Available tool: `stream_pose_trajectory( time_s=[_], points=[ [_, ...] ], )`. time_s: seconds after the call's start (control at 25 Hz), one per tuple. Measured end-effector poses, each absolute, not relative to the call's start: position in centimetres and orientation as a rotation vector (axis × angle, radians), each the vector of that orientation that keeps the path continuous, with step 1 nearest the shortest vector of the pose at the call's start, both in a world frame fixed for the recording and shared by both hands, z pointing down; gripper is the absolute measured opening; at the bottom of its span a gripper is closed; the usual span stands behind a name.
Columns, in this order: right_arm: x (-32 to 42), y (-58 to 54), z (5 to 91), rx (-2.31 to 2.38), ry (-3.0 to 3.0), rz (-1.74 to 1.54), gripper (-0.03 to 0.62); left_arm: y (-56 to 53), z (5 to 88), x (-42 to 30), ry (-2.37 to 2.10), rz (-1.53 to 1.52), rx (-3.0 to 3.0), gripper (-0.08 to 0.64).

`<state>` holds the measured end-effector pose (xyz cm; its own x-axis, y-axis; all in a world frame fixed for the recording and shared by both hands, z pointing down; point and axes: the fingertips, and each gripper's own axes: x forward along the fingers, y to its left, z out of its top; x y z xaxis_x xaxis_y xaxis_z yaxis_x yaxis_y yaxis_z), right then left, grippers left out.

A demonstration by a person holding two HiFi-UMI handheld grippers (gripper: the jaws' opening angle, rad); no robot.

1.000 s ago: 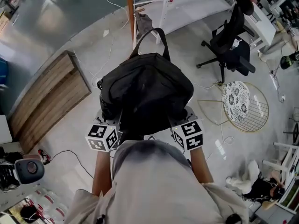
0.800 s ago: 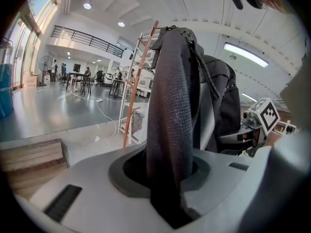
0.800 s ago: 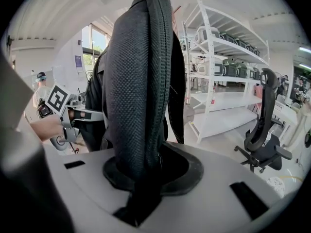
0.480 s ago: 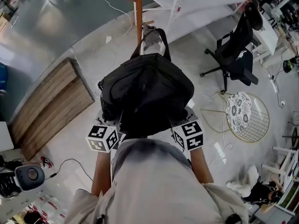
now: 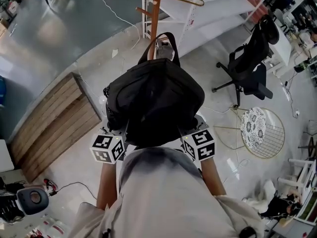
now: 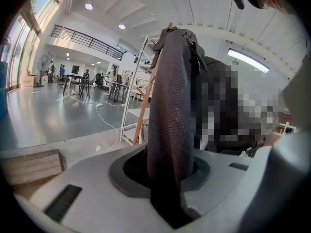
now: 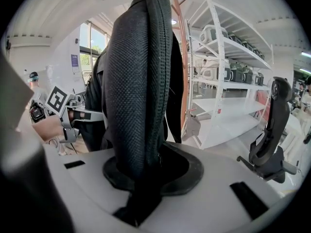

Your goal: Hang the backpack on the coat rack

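A black backpack (image 5: 153, 100) is carried in front of the person, with its top handle loop (image 5: 161, 41) pointing at the coat rack. The coat rack (image 5: 156, 9) is an orange wooden pole with pegs, just beyond the bag. My left gripper (image 5: 113, 142) holds the bag's near left side and my right gripper (image 5: 194, 139) its near right side; the bag hides their fingertips. In the left gripper view, a dark shoulder strap (image 6: 170, 125) is clamped by my left gripper (image 6: 167, 188). In the right gripper view, my right gripper (image 7: 143, 183) is shut on a padded strap (image 7: 138, 86), with the coat rack (image 7: 183, 67) behind.
A wooden pallet (image 5: 49, 113) lies on the floor at left. White shelving (image 5: 208, 4) stands behind the rack. A black office chair (image 5: 247, 63) and a round wire stool with a patterned cushion (image 5: 257, 128) are at right. Cables trail across the floor.
The coat rack has come nearer and shows more of its pole and pegs. The backpack and both grippers keep the same hold and the same place in the view.
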<state>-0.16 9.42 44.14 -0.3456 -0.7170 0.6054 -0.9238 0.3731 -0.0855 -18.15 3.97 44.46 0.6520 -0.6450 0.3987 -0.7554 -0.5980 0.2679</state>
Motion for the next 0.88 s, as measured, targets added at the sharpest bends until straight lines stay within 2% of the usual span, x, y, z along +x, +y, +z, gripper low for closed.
stream_pose_trajectory(
  time_s=[0.88],
  points=[
    [-0.2,1.2,40.1,1.45,-2.207,0.474,0.087,-3.9,40.6,-18.3,-1.133,0.281,2.526,0.097]
  ],
)
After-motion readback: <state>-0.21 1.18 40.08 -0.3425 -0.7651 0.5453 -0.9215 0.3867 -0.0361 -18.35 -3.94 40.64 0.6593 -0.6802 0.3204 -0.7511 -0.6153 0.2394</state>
